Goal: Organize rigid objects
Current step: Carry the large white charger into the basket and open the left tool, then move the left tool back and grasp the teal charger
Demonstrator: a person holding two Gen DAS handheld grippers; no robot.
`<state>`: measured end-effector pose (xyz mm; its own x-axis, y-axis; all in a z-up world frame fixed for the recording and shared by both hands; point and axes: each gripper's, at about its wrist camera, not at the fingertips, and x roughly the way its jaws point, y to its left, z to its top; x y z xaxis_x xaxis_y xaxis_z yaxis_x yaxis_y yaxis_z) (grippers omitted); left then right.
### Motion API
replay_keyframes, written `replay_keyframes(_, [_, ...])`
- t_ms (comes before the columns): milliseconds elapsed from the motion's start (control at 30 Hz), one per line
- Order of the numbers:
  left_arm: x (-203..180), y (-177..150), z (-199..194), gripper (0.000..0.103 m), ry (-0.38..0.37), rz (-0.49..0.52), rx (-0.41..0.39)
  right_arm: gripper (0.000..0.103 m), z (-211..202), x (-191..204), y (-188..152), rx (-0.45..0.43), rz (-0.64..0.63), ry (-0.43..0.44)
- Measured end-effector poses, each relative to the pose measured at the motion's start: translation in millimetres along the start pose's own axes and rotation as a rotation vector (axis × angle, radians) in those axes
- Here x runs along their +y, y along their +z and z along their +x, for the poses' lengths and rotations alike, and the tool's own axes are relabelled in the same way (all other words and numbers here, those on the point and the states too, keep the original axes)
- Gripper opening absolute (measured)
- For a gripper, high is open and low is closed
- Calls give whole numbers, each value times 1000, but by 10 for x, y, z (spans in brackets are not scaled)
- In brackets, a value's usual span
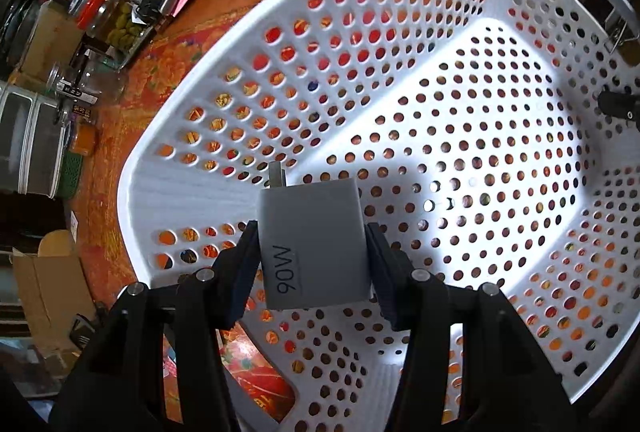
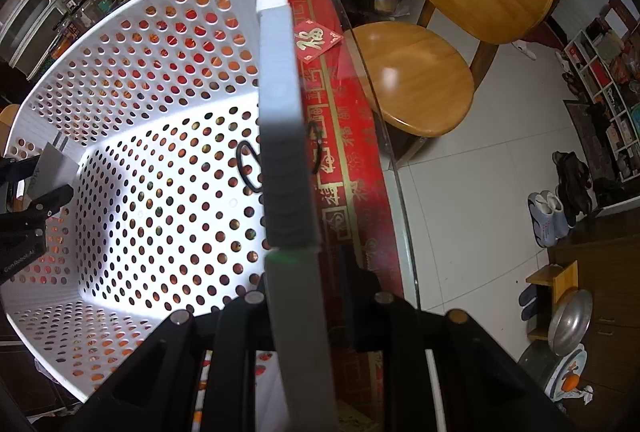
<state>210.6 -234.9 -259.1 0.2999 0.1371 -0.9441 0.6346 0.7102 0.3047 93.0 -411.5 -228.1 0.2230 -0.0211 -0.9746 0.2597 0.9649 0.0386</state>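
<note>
My left gripper [image 1: 314, 264] is shut on a grey charger block [image 1: 314, 232] marked 90W, its pads pressing both sides and its plug prongs pointing away. It hangs inside the white perforated basket [image 1: 400, 44], above the floor near one corner. In the right wrist view the same charger [image 2: 56, 164] and left gripper [image 2: 44, 180] show at the left edge. My right gripper [image 2: 304, 272] is shut on the basket's rim [image 2: 280, 92], which runs up the middle of that view. A dark tip of it [image 1: 618, 104] shows at the basket's far side.
The basket stands on a red patterned tablecloth [image 2: 344, 160] under glass. Jars and clutter [image 1: 116, 16] crowd the table beyond it. A black loop [image 2: 246, 168] lies by the rim, partly hidden. A wooden chair [image 2: 420, 80] stands beside the table, with shoes [image 2: 548, 212] on the tiled floor.
</note>
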Motion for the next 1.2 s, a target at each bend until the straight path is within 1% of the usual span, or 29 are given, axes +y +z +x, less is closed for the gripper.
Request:
replay_keyframes(100, [5, 44, 58, 49, 24, 9, 33, 18, 6, -8, 7, 0, 0, 2])
replay_keyframes(233, [-23, 71, 127, 49, 77, 34, 62, 18, 11, -8, 6, 0, 0, 4])
replay_keyframes(333, [-60, 85, 157, 49, 114, 53, 71, 18, 11, -17, -1, 1, -1, 6])
replay_keyframes(433, [-87, 74, 182, 53, 130, 61, 76, 18, 15, -24, -3, 3, -2, 8])
replay_keyframes(500, [-97, 63, 183, 66, 121, 57, 68, 18, 14, -20, 2, 2, -2, 7])
replay_keyframes(533, [-104, 50, 166, 70, 133, 55, 57, 18, 15, -19, 5, 2, -3, 6])
replay_keyframes(567, [-115, 36, 138, 78, 139, 53, 41, 18, 17, -22, 9, 2, -4, 6])
replay_keyframes(600, [-117, 12, 92, 82, 131, 46, 19, 18, 18, -24, 8, 3, -3, 7])
replay_keyframes(667, [-88, -45, -27, 82, 109, 20, -22, 18, 21, -19, 16, 3, -1, 7])
replay_keyframes(700, [-54, -80, -107, 82, 108, 0, -46, 18, 24, -20, 18, 4, -1, 8])
replay_keyframes(767, [68, -195, -325, 81, 75, -59, -102, 18, 30, -22, 23, 6, 0, 12])
replay_keyframes(833, [290, -404, -605, 82, -23, -157, -167, 18, 38, -32, 25, 8, 2, 19])
replay_keyframes(900, [528, -602, -810, 87, -7, -236, -212, 18, 52, -45, 25, 9, 7, 40])
replay_keyframes(933, [694, -765, -931, 89, -12, -287, -248, 18, 58, -52, 27, 11, 11, 49])
replay_keyframes(967, [874, -943, -1019, 95, -35, -342, -278, 18, 69, -66, 31, 17, 18, 71])
replay_keyframes(1000, [1000, -1054, -1049, 100, -42, -375, -289, 18, 80, -83, 35, 22, 24, 92])
replay_keyframes(1033, [1196, -1251, -1064, 100, -26, -435, -297, 18, 91, -105, 38, 27, 31, 112])
replay_keyframes(1100, [1498, -1515, -998, 100, -5, -512, -287, 18, 112, -139, 38, 36, 44, 152])
replay_keyframes(1133, [1679, -1699, -905, 100, -22, -574, -265, 18, 123, -159, 39, 40, 50, 172])
replay_keyframes(1200, [1905, -1946, -760, 100, -44, -645, -239, 18, 148, -208, 42, 48, 63, 202])
